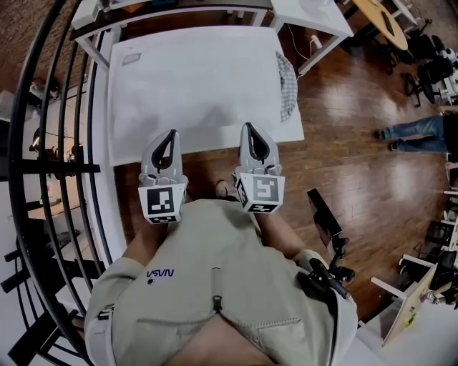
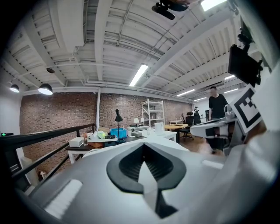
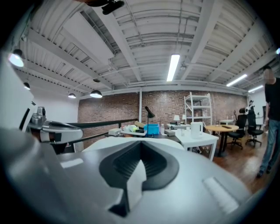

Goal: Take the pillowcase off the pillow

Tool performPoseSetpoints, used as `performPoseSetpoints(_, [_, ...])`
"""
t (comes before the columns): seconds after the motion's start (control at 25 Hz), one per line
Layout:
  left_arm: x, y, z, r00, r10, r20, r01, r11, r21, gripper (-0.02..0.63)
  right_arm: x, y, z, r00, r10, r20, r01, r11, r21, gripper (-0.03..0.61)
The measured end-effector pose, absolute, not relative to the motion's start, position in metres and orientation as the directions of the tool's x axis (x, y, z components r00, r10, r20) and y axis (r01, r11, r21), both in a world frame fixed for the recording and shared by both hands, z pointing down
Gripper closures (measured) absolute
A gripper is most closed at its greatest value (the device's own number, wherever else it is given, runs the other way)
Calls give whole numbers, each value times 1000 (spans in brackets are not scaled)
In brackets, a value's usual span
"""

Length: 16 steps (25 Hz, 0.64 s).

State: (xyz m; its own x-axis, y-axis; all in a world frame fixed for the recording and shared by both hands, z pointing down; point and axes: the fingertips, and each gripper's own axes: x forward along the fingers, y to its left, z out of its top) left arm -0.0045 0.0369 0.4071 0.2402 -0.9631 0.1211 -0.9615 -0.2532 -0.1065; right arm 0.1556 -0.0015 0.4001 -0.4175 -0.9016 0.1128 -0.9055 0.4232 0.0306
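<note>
A white pillow in its pillowcase [image 1: 193,78] lies flat on a white table [image 1: 215,137] ahead of me. Grey checked fabric [image 1: 286,87] shows at its right end. My left gripper [image 1: 170,134] hovers at the table's near edge, jaws shut with nothing between them. My right gripper [image 1: 250,127] is held beside it, a little further forward, also shut and empty. Neither touches the pillow. In the left gripper view the left gripper [image 2: 143,145] points level across the room, and the right gripper [image 3: 141,142] does the same in the right gripper view.
A black railing [image 1: 50,143] runs along the left. White desks [image 1: 308,18] with clutter stand behind the table. Wooden floor [image 1: 343,121] spreads to the right, where a person's jeans-clad legs [image 1: 418,134] and office chairs [image 1: 429,64] are.
</note>
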Motion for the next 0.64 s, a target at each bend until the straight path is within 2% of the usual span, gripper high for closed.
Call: performPoseSetpoints(0.64, [-12,35,408,213,-970,120,-969,-226,-105,607,154,-7,401,-428,-897,108,-901,433,28,578])
